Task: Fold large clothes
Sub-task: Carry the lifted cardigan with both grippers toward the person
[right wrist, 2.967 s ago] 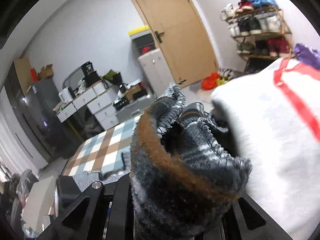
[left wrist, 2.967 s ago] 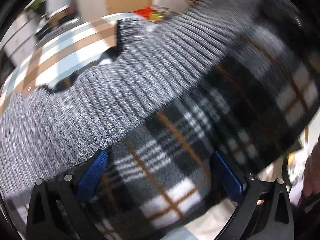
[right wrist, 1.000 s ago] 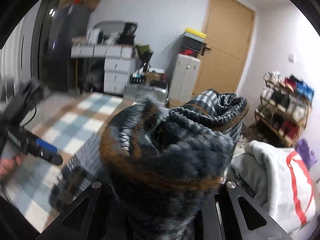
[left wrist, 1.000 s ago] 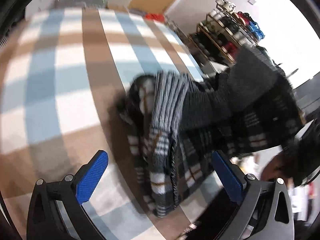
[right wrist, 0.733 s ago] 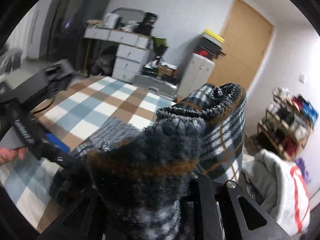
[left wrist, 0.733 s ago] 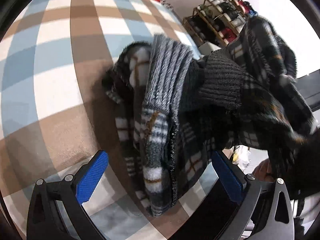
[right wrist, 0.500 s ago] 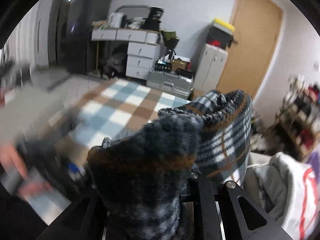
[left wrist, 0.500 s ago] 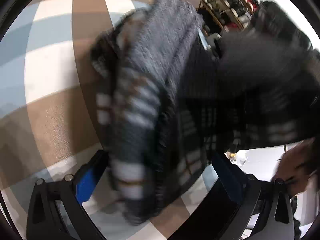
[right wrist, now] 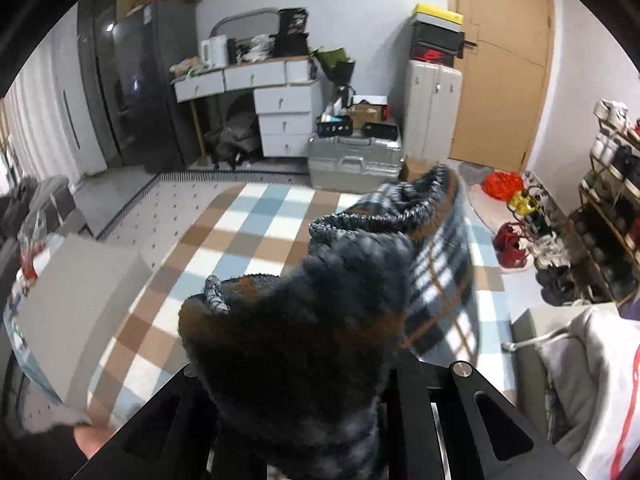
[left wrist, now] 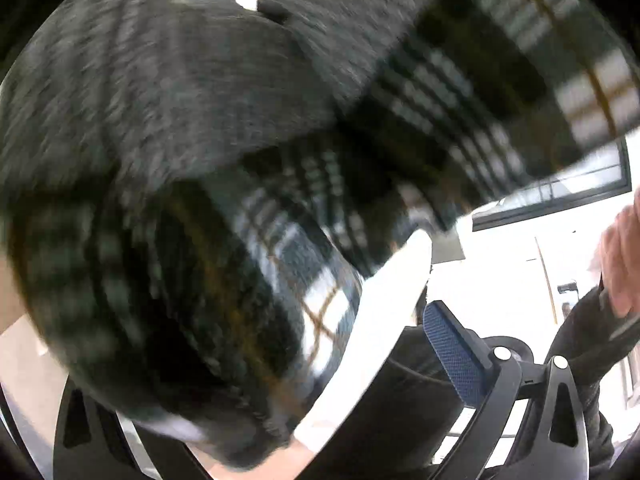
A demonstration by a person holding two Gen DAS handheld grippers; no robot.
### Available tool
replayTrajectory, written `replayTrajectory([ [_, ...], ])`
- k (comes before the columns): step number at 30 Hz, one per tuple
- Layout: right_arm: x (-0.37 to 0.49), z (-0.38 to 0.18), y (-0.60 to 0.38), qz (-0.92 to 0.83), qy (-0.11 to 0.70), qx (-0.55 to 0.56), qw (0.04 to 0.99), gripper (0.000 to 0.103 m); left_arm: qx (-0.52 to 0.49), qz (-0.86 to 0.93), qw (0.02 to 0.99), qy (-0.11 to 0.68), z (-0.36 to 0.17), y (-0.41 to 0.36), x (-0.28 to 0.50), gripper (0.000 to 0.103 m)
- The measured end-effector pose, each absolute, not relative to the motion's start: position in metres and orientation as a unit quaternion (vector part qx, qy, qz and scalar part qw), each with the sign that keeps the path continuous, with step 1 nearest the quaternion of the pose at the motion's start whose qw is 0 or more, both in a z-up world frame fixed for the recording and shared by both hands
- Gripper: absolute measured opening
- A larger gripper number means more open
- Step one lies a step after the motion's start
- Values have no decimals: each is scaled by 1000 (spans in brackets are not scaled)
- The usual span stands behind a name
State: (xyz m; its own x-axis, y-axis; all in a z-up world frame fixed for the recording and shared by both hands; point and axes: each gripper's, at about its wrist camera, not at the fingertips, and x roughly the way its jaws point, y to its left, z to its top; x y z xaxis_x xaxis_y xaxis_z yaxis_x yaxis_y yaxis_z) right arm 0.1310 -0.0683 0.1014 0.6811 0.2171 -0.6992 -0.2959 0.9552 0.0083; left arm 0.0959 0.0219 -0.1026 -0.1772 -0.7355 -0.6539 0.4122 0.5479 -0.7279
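The plaid fleece garment (right wrist: 304,360) is bunched in the right claw (right wrist: 316,424), whose jaws pinch it narrowly; a fold runs away toward the door (right wrist: 502,60), above the checked rug (right wrist: 248,232). Left of the garment the rug lies bare up to its edge. In the left wrist view the blurred garment (left wrist: 248,168) covers the left claw (left wrist: 280,384), jaws wide.

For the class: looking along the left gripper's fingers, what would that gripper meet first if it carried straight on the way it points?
Most likely the plaid garment. It fills nearly the whole left wrist view and already bulges over the spot between the fingers, hiding the left one. The left gripper looks open. Blur hides the depth, so contact cannot be confirmed.
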Motion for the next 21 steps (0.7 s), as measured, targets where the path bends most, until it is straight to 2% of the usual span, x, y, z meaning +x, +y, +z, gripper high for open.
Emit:
replayTrajectory([
  [3, 125, 98, -72, 166, 365, -80, 912, 16, -119, -458, 621, 625, -98, 22, 94, 100],
  [6, 94, 61, -55, 211, 366, -147, 894, 16, -149, -459, 620, 619, -88, 51, 100, 100],
  [11, 40, -6, -35, 244, 336, -257, 873, 18, -272, -457, 630, 566, -63, 133, 113, 101],
  [14, 12, -40, -26, 241, 321, -325, 856, 23, -306, -438, 647, 544, -57, 157, 117, 101],
  [18, -19, -78, -10, 247, 319, -416, 815, 42, -320, -420, 662, 533, -52, 155, 120, 101],
  [21, -26, -83, -10, 263, 329, -415, 807, 49, -317, -427, 665, 524, -48, 159, 125, 101],
])
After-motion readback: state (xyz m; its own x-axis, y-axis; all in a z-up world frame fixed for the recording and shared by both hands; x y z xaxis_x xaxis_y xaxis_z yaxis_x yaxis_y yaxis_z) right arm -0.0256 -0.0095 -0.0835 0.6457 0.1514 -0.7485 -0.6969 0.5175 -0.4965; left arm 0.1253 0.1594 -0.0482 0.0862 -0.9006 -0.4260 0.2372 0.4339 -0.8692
